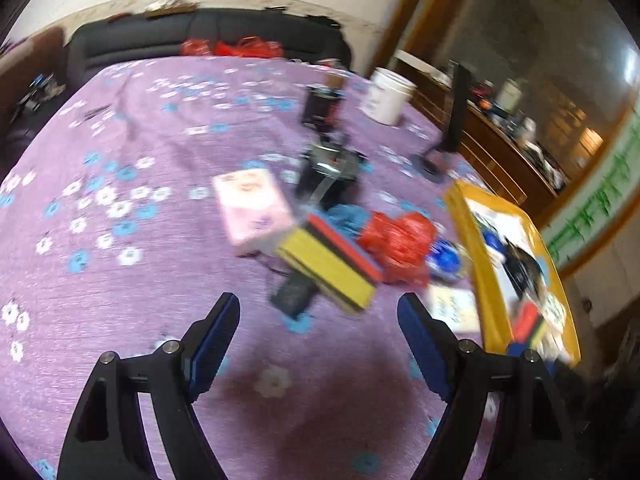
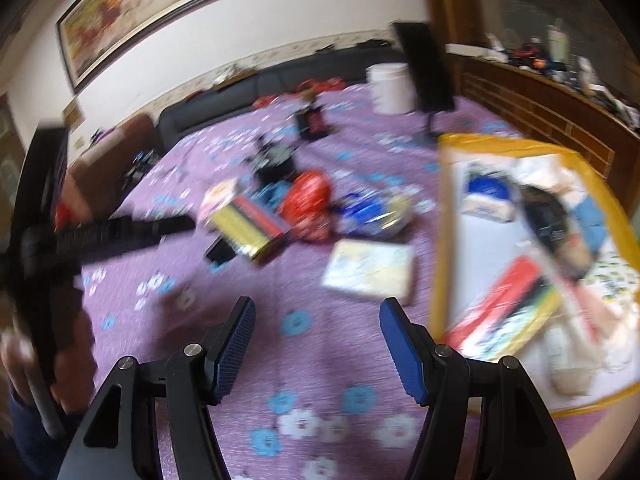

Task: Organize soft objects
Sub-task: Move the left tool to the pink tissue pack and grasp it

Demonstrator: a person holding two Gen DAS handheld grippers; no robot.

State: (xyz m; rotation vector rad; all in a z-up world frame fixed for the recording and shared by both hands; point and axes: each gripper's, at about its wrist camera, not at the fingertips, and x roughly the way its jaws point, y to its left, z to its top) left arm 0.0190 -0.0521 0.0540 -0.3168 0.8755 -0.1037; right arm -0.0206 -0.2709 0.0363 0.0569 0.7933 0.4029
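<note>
Here, crinkly red bag (image 2: 308, 204), flowered purple cloth (image 2: 224, 280)

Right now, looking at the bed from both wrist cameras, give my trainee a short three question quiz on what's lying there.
1. True or false: the yellow-rimmed storage bag already has items inside.
2. Which lies nearest the right gripper?
A. red plastic bag
B. pale tissue pack
C. white bucket
3. Fill in: between the left gripper fingers there is ____.

Key
1. True: boxes and soft packs show through its clear panel.
2. B.
3. Nothing but the purple floral bedspread; both grippers are open and hold nothing.
</note>
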